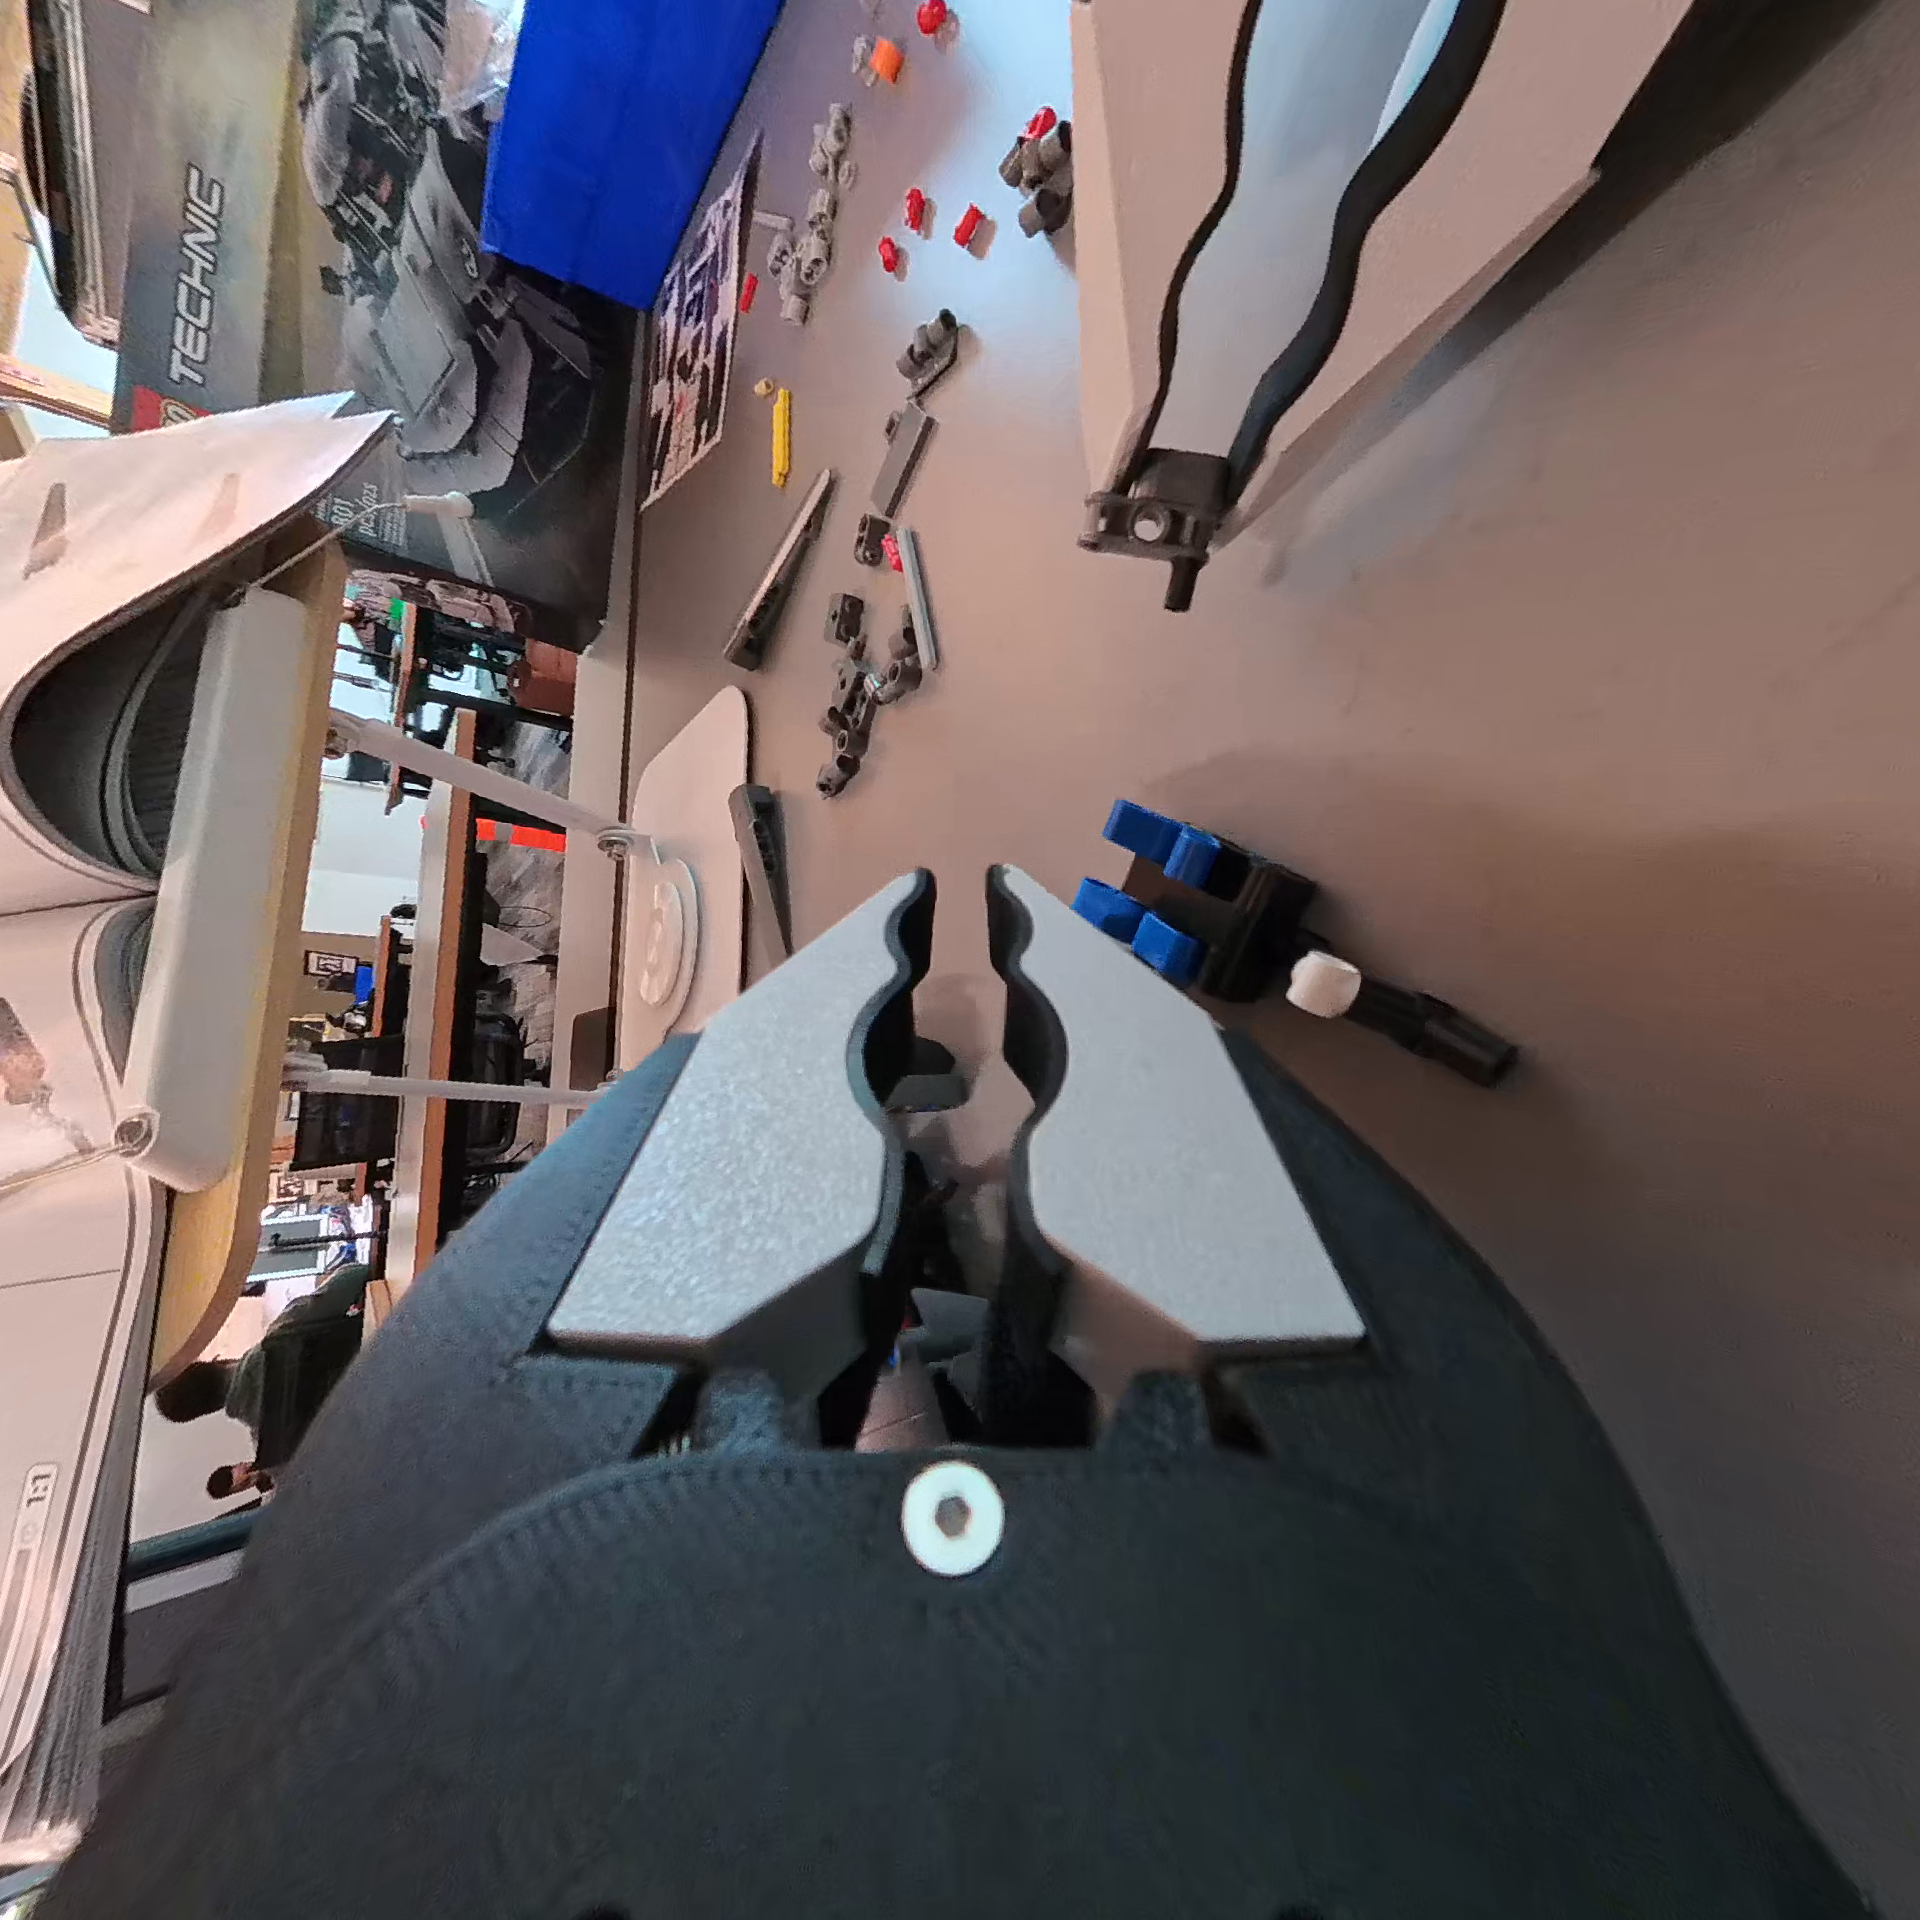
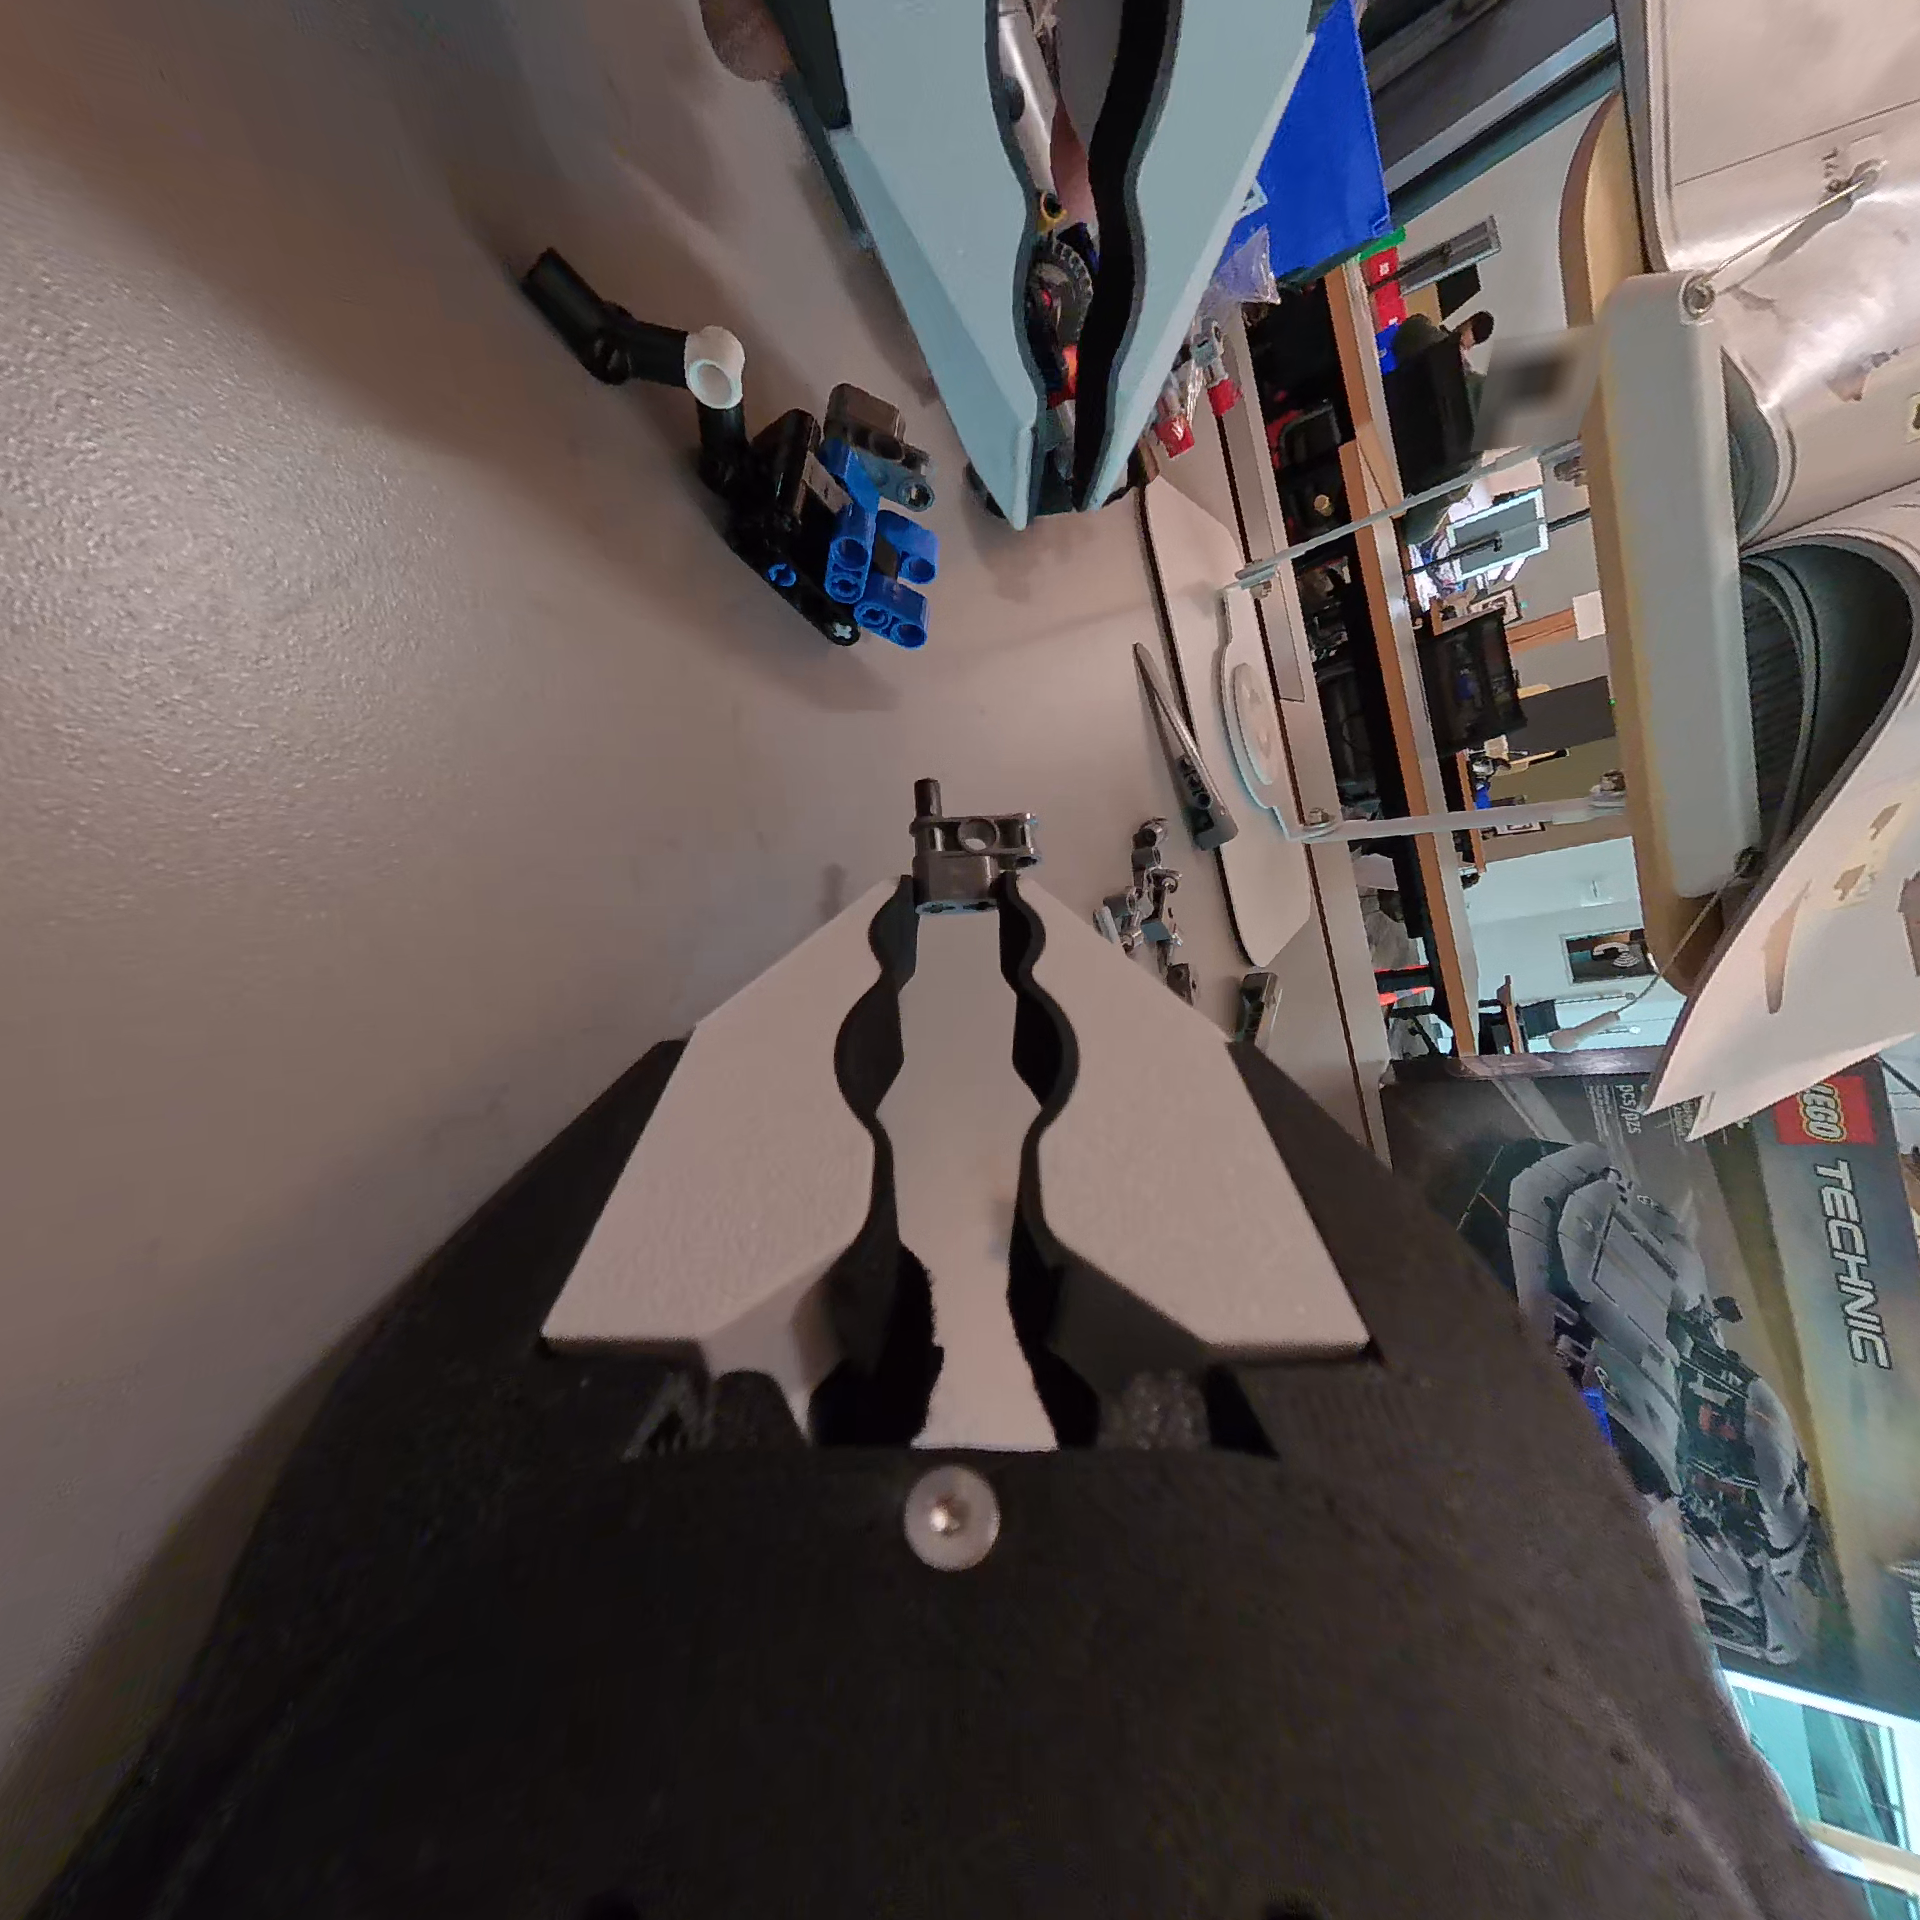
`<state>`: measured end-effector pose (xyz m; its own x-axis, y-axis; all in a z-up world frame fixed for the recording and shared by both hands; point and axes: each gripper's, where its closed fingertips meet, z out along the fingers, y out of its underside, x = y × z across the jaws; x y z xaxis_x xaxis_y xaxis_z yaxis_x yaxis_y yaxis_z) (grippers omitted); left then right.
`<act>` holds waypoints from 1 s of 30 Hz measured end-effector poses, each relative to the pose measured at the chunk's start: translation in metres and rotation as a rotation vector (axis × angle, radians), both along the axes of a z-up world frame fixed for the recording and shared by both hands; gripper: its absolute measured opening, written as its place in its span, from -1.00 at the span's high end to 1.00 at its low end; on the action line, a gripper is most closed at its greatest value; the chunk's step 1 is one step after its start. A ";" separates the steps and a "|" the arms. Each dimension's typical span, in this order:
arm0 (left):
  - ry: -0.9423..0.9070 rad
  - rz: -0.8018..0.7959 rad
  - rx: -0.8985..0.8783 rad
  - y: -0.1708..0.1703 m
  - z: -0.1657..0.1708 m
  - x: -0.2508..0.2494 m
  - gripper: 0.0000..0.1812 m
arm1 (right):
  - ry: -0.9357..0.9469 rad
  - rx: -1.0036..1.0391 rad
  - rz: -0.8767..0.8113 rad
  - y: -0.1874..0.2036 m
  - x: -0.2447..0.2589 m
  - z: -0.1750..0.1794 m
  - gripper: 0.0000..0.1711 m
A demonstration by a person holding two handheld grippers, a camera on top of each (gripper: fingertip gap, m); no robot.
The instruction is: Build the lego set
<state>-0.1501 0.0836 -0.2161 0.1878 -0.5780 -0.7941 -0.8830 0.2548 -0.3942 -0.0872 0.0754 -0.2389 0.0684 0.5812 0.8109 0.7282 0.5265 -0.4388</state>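
My right gripper [image 2: 961, 894] is shut on a small dark grey connector piece [image 2: 971, 847] with a pin sticking out, held just above the grey table [image 2: 416, 831]. The gripper [image 1: 1164, 468] and the piece [image 1: 1148, 520] also show in the left wrist view. My left gripper [image 1: 961, 883] has its tips a narrow gap apart. It seems to hold a small part with a black gear [image 2: 1055, 281] deep between its fingers. A blue and black assembly [image 1: 1205, 914] with a white bush [image 1: 1322, 982] lies on the table just right of the left fingertips, and also shows in the right wrist view [image 2: 831, 520].
Several loose grey pieces [image 1: 883, 623], red pieces [image 1: 935, 223] and a yellow piece [image 1: 779, 436] lie scattered beyond the grippers. The set's box [image 1: 416, 260], an instruction sheet [image 1: 691, 322] and a blue bag [image 1: 613, 135] stand at the table's far side. A white pad [image 1: 691, 831] lies near the edge. My right fingertips sit around 7 centimetres from my left ones.
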 end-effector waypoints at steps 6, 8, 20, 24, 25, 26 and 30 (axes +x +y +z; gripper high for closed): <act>0.020 -0.004 -0.045 -0.003 -0.008 -0.001 0.91 | -0.007 -0.008 0.011 -0.002 -0.001 -0.002 0.85; 0.034 0.000 -0.053 -0.003 -0.010 -0.001 0.91 | -0.008 -0.011 0.017 -0.003 -0.001 -0.002 0.85; -0.027 -0.007 -0.174 -0.012 -0.009 -0.007 0.93 | -0.011 -0.019 0.045 -0.008 -0.003 -0.003 0.85; -0.065 0.022 -0.217 -0.011 -0.005 -0.018 0.91 | -0.009 -0.025 0.050 -0.009 -0.003 -0.003 0.85; -0.062 0.024 -0.237 -0.012 -0.008 -0.020 0.85 | -0.008 -0.027 0.050 -0.009 -0.003 -0.003 0.85; -0.054 0.022 -0.246 -0.013 -0.011 -0.019 0.82 | -0.008 -0.029 0.051 -0.010 -0.003 -0.003 0.85; -0.037 0.011 -0.256 -0.014 -0.019 -0.012 0.87 | -0.012 -0.028 0.053 -0.010 -0.003 -0.004 0.85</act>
